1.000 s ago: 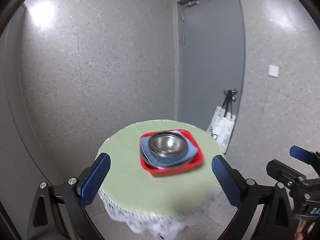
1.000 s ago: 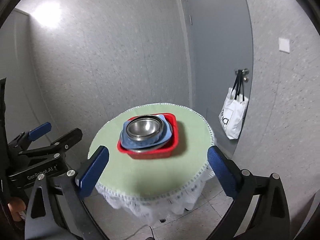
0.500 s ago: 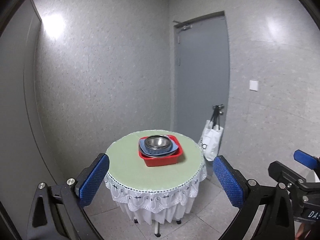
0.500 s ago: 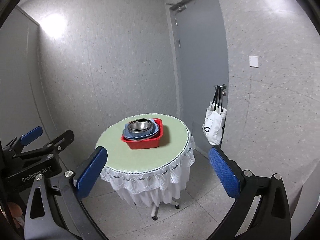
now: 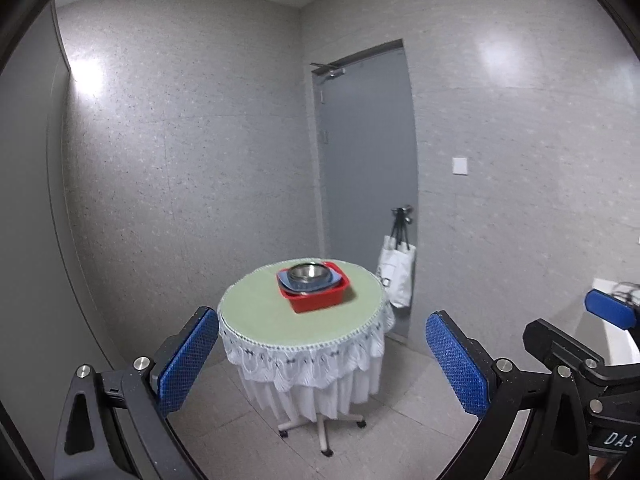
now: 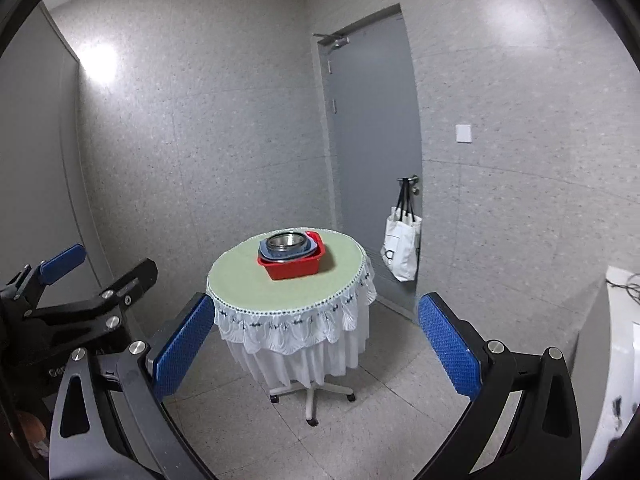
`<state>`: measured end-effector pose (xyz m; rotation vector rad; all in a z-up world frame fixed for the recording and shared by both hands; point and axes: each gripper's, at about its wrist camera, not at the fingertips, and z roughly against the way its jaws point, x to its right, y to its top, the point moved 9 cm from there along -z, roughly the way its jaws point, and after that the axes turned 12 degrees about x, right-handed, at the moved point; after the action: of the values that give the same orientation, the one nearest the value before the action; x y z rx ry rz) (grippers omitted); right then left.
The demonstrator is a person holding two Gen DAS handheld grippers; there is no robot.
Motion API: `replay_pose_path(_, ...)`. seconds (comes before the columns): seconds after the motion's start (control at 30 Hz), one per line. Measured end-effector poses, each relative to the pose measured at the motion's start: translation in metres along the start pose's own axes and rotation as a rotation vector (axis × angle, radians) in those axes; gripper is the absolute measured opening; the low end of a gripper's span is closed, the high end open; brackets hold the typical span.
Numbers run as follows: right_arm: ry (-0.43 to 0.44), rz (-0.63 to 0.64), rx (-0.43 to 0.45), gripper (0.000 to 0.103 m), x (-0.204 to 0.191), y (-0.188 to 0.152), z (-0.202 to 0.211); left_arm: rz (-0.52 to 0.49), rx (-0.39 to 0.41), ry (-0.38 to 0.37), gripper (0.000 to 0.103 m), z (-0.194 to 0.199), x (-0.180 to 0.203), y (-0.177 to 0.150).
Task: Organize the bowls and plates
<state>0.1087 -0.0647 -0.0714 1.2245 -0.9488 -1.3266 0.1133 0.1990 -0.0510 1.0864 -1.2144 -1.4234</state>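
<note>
Tongs, left (image 5: pixel 322 364) and right (image 6: pixel 316 354): we held both wide open, empty. Bowl (image 5: pixel 307 271) sat on plates (image 5: pixel 334 282) inside basin (image 5: pixel 318 301) near table's (image 5: pixel 256 316) far edge.

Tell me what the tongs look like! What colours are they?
Each pair of tongs, left and right, has a black frame with triangle-shaped cutouts and shiny silver bolts. The fingers wear flat blue pads with a bumpy dotted texture. White lettering marks the black bodies, and each has a blue lever on top.
</note>
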Motion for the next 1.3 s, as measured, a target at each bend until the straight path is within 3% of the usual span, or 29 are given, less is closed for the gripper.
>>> replay_pose_path(0.2,-0.026,-0.003,0.026,0.103,0.001,0.003,0.056,0.025,0.018,0.005,0.103,0.062,0.001,0.006)
replay_pose_path(0.43,-0.002,0.018,0.055,0.103,0.021,0.008,0.090,0.030,0.029,0.016,0.102,0.113,0.019,0.008)
replay_pose_path(1.0,0.087,0.077,0.066,0.103,0.105,0.018,0.122,0.059,0.040,0.072,0.102,0.136,0.100,0.023)
replay_pose_path(1.3,0.112,0.064,0.080,0.103,0.122,0.019,0.127,0.048,0.049,0.091,0.102,0.132,0.128,0.020)
